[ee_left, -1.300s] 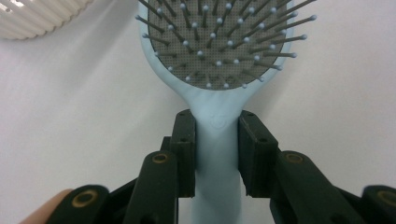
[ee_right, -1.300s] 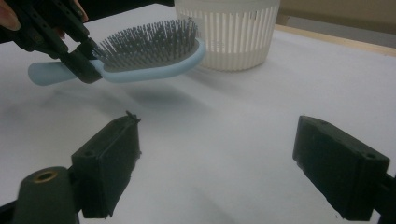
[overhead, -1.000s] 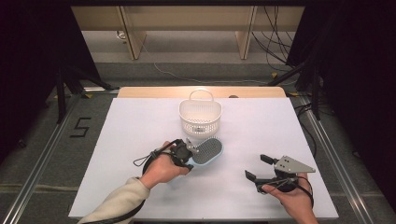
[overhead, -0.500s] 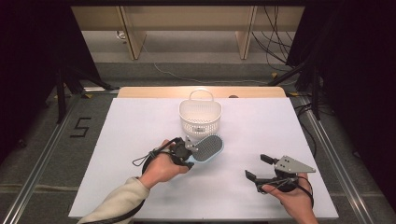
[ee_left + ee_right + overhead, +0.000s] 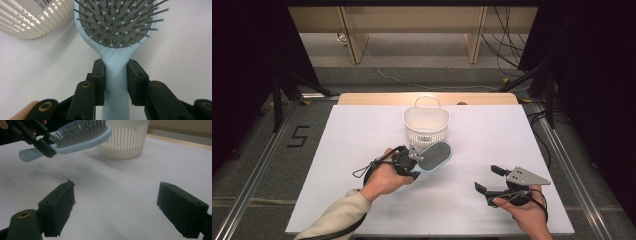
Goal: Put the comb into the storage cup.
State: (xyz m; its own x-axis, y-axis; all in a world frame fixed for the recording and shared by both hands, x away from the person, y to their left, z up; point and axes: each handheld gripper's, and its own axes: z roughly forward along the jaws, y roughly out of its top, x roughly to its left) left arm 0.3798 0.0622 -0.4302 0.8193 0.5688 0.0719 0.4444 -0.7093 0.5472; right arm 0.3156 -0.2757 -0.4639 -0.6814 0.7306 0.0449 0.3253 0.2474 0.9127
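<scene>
My left hand-held gripper [image 5: 116,82] is clamped on the neck of the pale blue hairbrush [image 5: 117,27], held off the table just in front of the white basket [image 5: 426,123]; it's light, stiff plastic, bristles up. My right hand-held gripper [image 5: 125,202] gapes empty, well right of the basket

We take this for a lab or recording studio rather than a home: black curtains [image 5: 242,75] hang left and right, a white-covered table [image 5: 362,135] stands between floor rails [image 5: 259,165], cables [image 5: 507,30] trail far right, and a "5" [image 5: 298,136] marks the floor.
</scene>
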